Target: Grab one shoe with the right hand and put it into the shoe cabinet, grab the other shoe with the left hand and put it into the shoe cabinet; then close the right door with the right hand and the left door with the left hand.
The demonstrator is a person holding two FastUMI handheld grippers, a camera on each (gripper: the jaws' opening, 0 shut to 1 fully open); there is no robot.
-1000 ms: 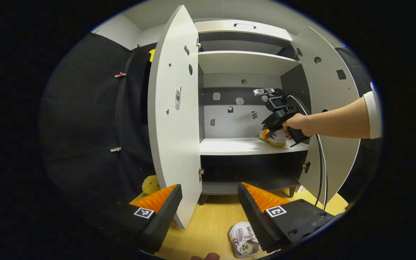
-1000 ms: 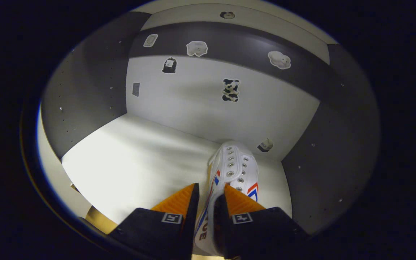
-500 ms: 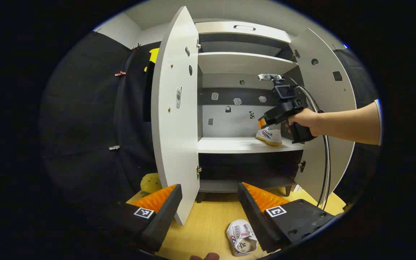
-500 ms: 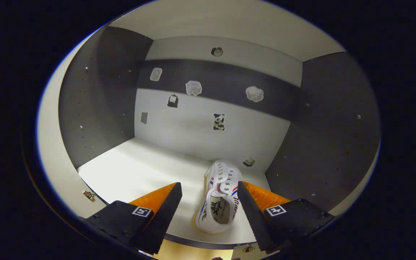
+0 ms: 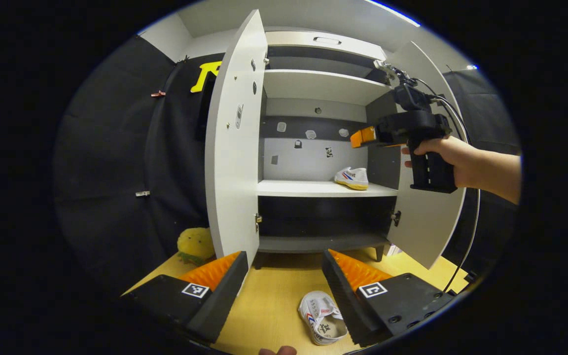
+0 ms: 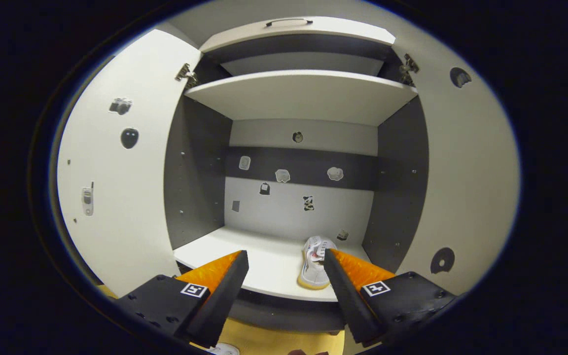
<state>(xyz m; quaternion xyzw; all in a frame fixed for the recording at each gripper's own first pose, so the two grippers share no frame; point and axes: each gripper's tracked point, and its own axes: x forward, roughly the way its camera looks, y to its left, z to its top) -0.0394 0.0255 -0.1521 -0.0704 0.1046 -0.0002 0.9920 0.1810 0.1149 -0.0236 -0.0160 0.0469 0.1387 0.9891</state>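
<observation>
One shoe [image 5: 352, 177] sits on the middle shelf [image 5: 308, 188] of the shoe cabinet [image 5: 326, 47], near the shelf's right end and close to the right side wall. From the right gripper view the same shoe [image 6: 315, 261] lies with its heel toward the front edge. It stands on its sole, so that part of the job looks done.

The right gripper [image 5: 363, 137] is in the air in front of the cabinet, above the shelf and apart from the shoe. A hand [image 5: 449, 153] holds it. Its fingers are spread wide with nothing between them [image 6: 286, 276].

The other shoe [image 5: 322, 323] lies on the yellow wooden floor [image 5: 274, 305] in front of the cabinet. The left gripper [image 5: 284, 291] is low over the floor, just beside this shoe. Its fingers are wide apart too, and hold nothing. It looks ready to go down and pinch this shoe next.

The left door [image 5: 232, 148] and the right door [image 5: 424, 217] both stand open, so the shoe can go in. A yellow soft toy [image 5: 195, 244] sits on the floor by the left door.
</observation>
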